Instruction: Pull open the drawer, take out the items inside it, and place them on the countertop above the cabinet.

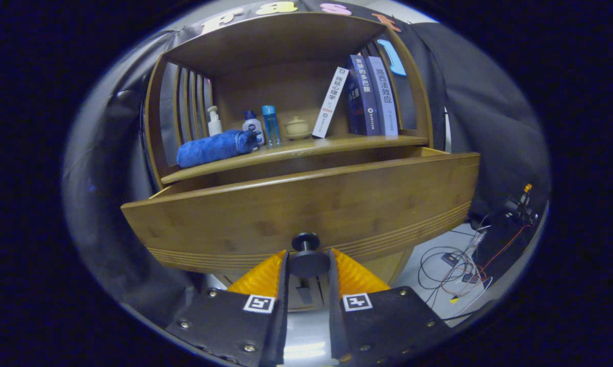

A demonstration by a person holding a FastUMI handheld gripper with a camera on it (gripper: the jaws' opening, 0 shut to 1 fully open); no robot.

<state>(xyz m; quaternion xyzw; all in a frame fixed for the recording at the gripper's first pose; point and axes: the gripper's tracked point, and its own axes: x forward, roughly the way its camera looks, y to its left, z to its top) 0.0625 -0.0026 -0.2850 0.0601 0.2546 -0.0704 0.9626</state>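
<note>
Black and round, the drawer's knob (307, 255) sits between the two fingers, and the gripper (307, 265) is closed on it, one finger pressed to each side of its disc. The drawer (306, 209) of pale bamboo is already partly drawn out, its front panel standing proud of the cabinet body with a gap showing behind its top edge. To finish this step well, I judge the pull should run straight back along the drawer's own travel, level and slow, with the squeeze kept even so the knob does not slip free; any sideways drag may bind the runners. The gripper is held low and roughly level, pointing squarely at the drawer front, with the knob centred ahead. The inside of the drawer is hidden behind the panel, so what lies in it cannot be told. Beyond, on the worktop (296, 148) above the drawer, lie a rolled blue towel (212, 148), small bottles (253, 126), a little lidded pot (297, 127) and leaning books (360, 97); free space for the items looks scarce.
</note>
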